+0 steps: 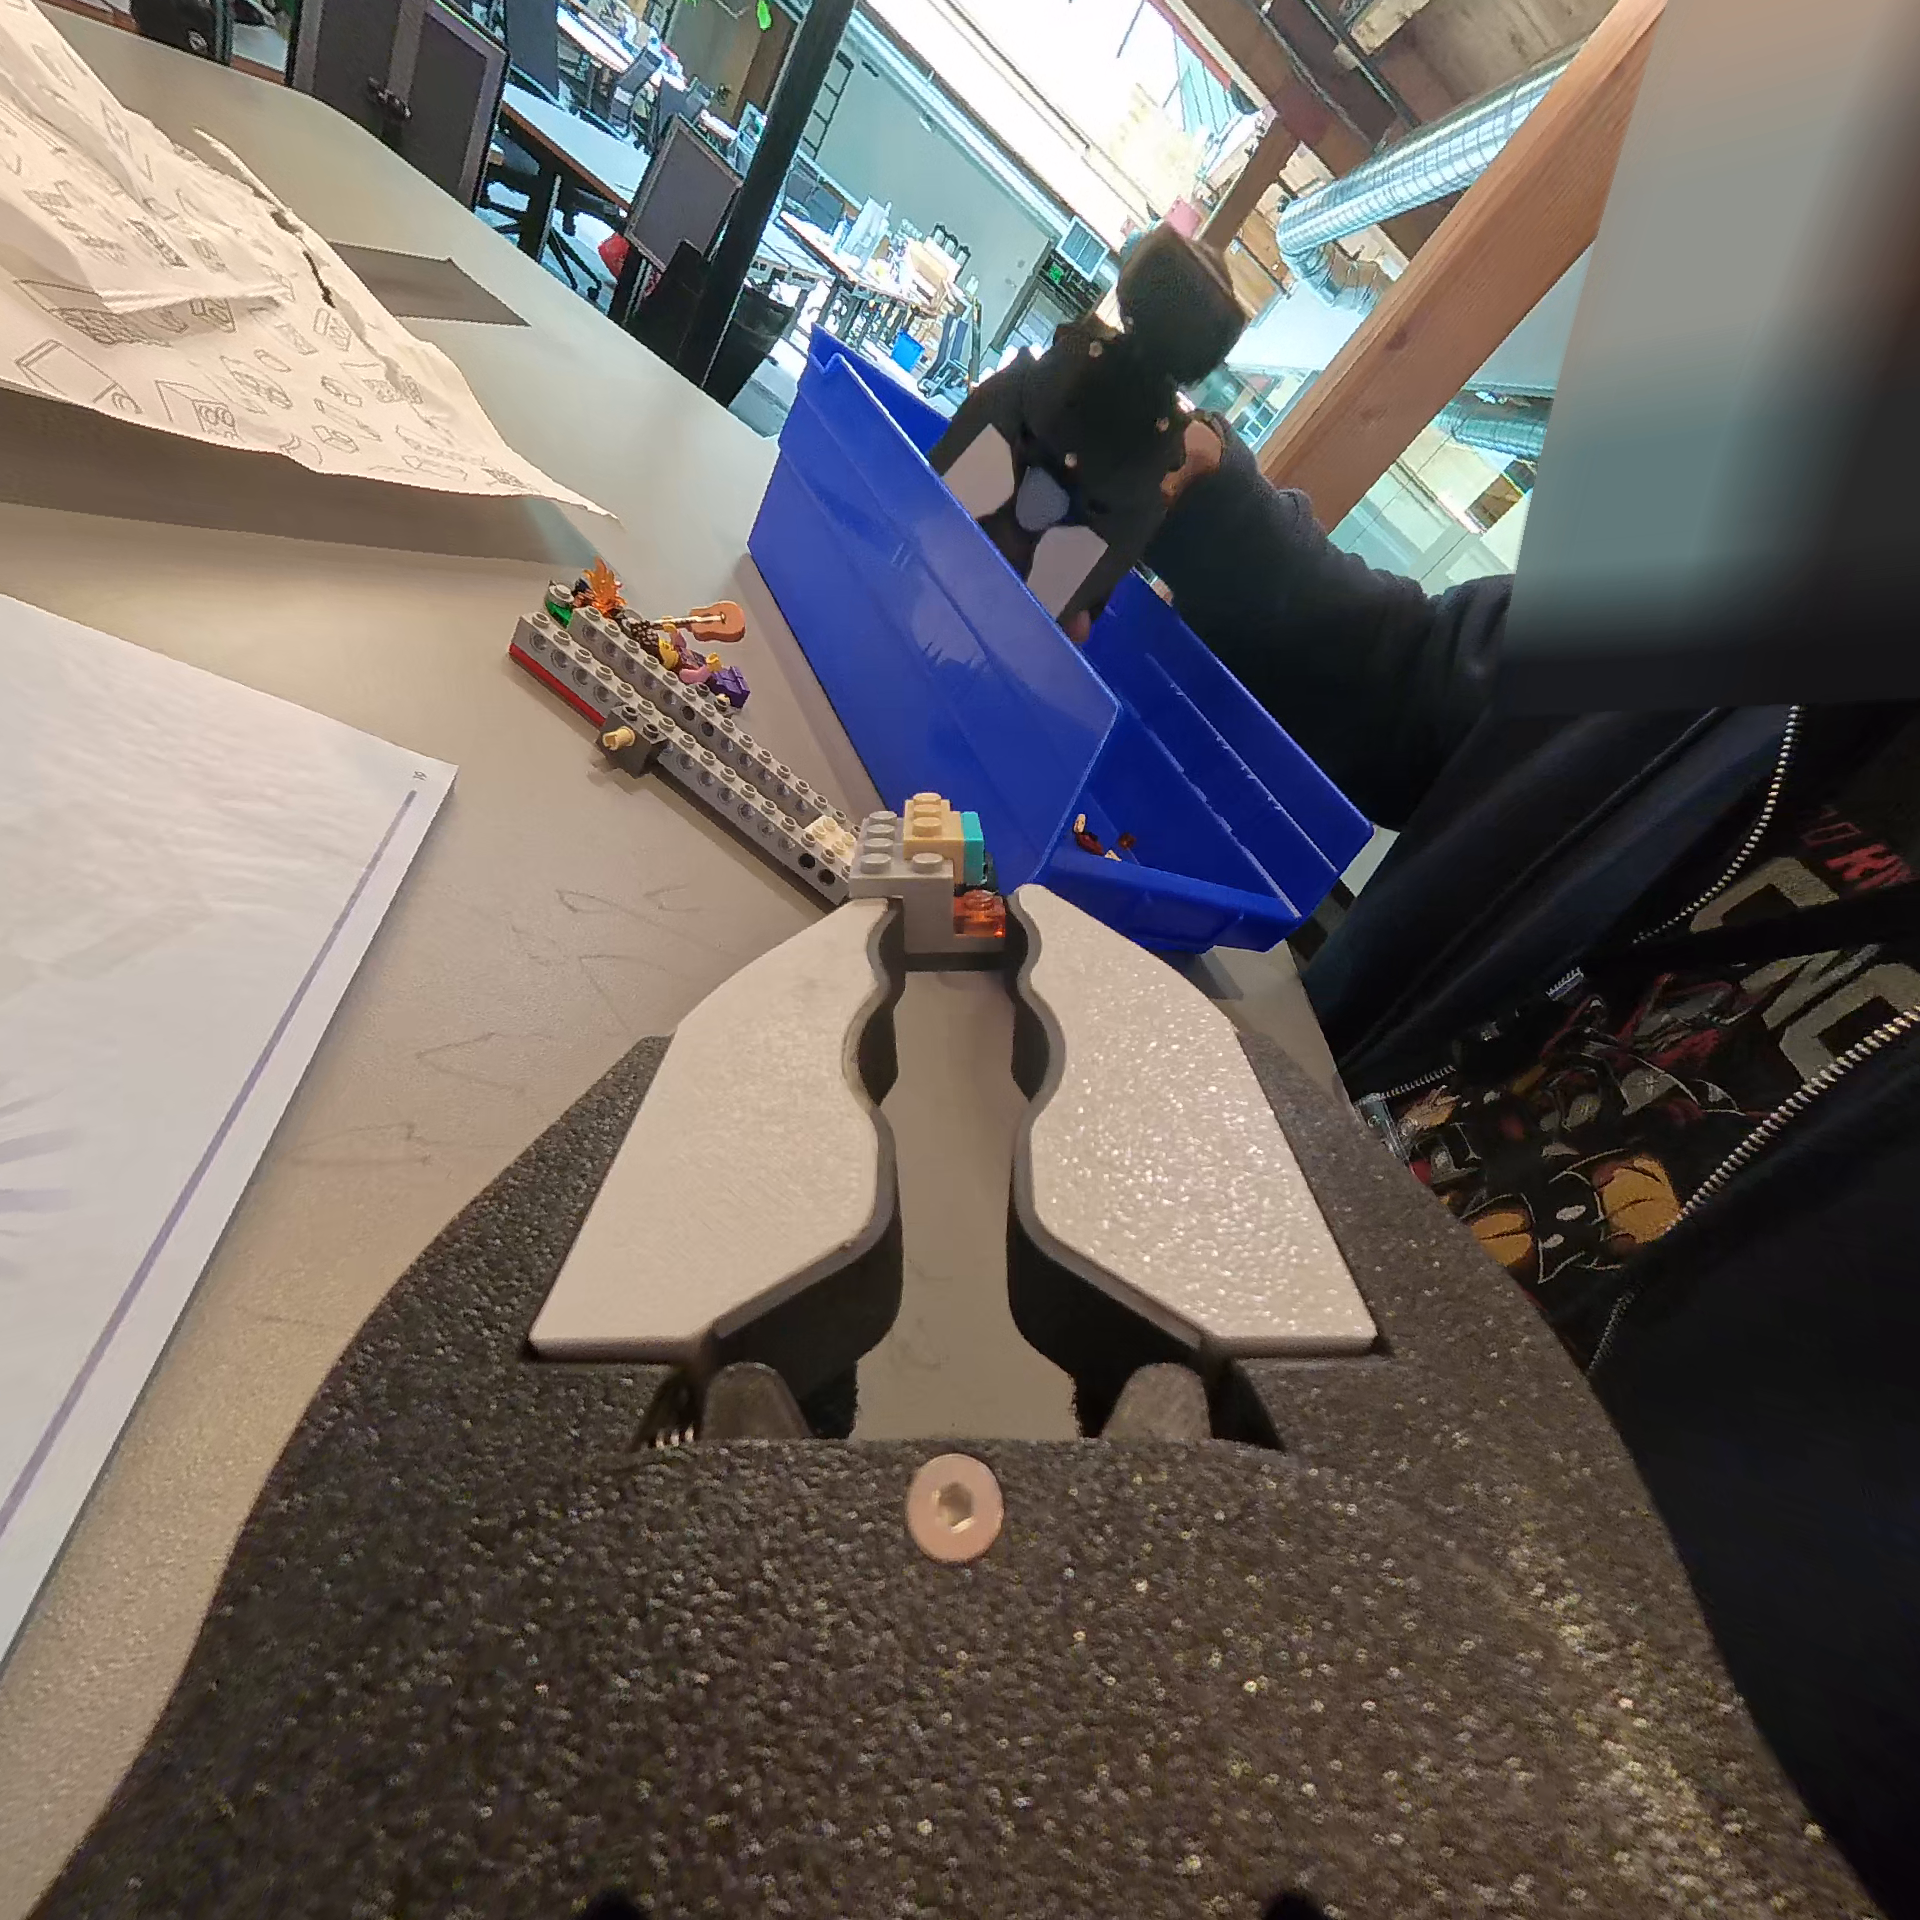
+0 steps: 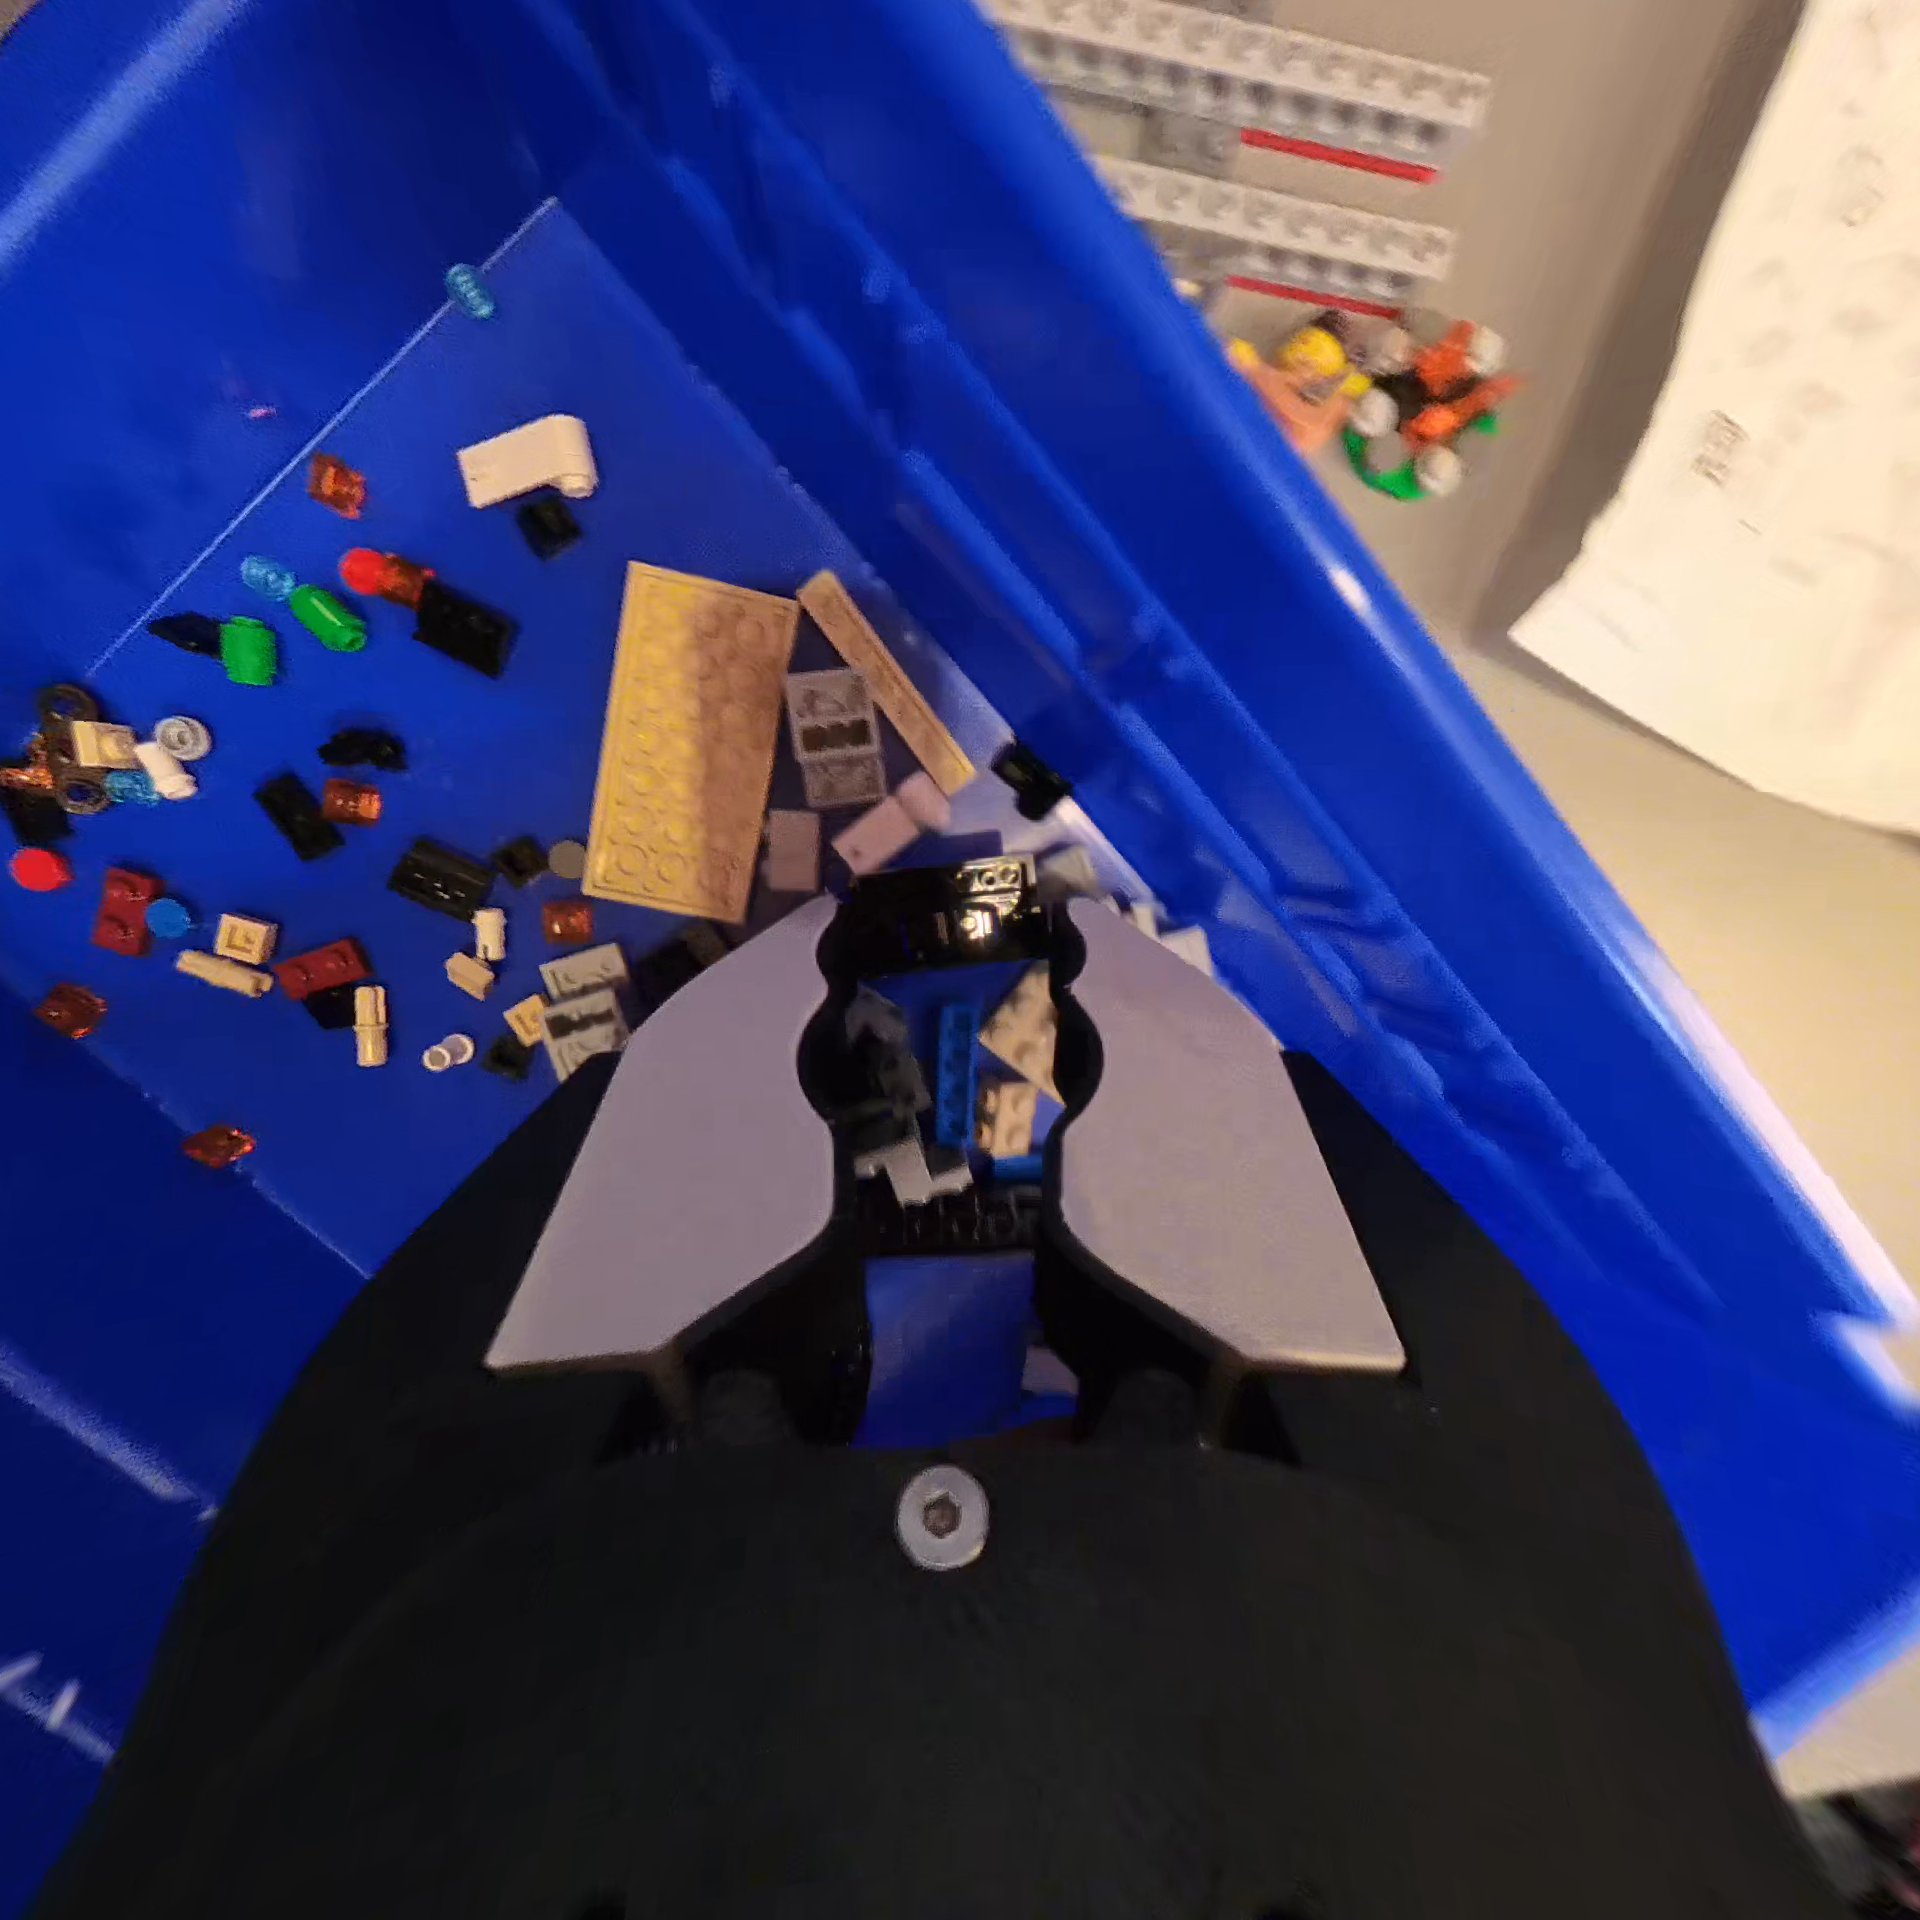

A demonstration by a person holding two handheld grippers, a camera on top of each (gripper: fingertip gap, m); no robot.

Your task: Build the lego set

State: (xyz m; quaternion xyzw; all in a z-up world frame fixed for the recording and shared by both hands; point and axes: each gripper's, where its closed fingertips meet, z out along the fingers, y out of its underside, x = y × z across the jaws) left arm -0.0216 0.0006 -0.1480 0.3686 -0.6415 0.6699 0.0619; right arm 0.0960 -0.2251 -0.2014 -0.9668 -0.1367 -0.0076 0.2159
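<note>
My left gripper (image 1: pixel 951 914) is shut on a small brick build (image 1: pixel 920 862) of grey, tan, teal and clear orange pieces, held just above the grey table (image 1: pixel 499 935). My right gripper (image 2: pixel 951 925) is inside the blue bin (image 2: pixel 1143 520), shut on a black plate (image 2: pixel 940 920) that spans its fingertips above loose pieces. The right gripper also shows in the left wrist view (image 1: pixel 1039 540), reaching down into the bin (image 1: pixel 935 644).
A long grey studded beam build (image 1: pixel 707 727) with small figures (image 1: pixel 675 629) lies beside the bin. Printed sheets (image 1: pixel 208 312) and a white booklet (image 1: pixel 156 935) lie to the left. The bin floor holds a tan plate (image 2: pixel 691 738) and several small bricks. A person's dark sleeve (image 1: pixel 1351 644) is at the right.
</note>
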